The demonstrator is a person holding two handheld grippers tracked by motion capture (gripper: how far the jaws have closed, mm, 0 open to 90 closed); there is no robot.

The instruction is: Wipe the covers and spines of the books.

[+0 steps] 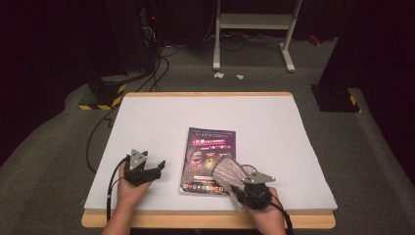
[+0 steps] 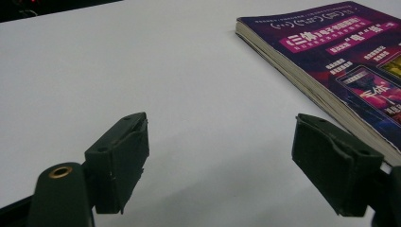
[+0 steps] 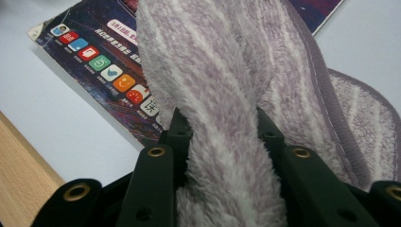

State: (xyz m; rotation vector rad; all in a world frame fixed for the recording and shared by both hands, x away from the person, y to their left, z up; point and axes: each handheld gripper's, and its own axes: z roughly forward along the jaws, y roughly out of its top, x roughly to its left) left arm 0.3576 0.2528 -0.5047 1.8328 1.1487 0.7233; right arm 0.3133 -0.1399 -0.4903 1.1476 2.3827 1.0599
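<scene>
cloth [image 3: 222,94], purple-grey with pale stripes and a fluffy pile, is clamped between the jaws of the right gripper [image 3: 220,125] and is draped forward from them over the near right corner of a book [image 1: 208,159].

at the left of the high view, the left gripper [image 1: 159,166] is held low over the white table cover [image 1: 147,117], with the person's left hand [image 1: 131,188] wrapped around its body from behind and the forearm entering from the bottom edge. its jaws are pointed ahead and toward the book, and are stood wide apart with nothing between them. in the left gripper view, bare white cover is seen between the jaws, and the book's page edge is seen just beyond the right-hand jaw, close to it.

ahead of both grippers the book is laid flat, its cover dark purple. white chinese characters on pink bands are printed across it; they are too small to be read with certainty. a row of small coloured app-style icons is seen along the edge nearest the right gripper.

at the right, the right gripper is held at the near table edge by the person's right hand [image 1: 259,205], jaws pointed ahead and slightly left. the cloth's hemmed edge is spread on the cover to the right of the jaws.
</scene>
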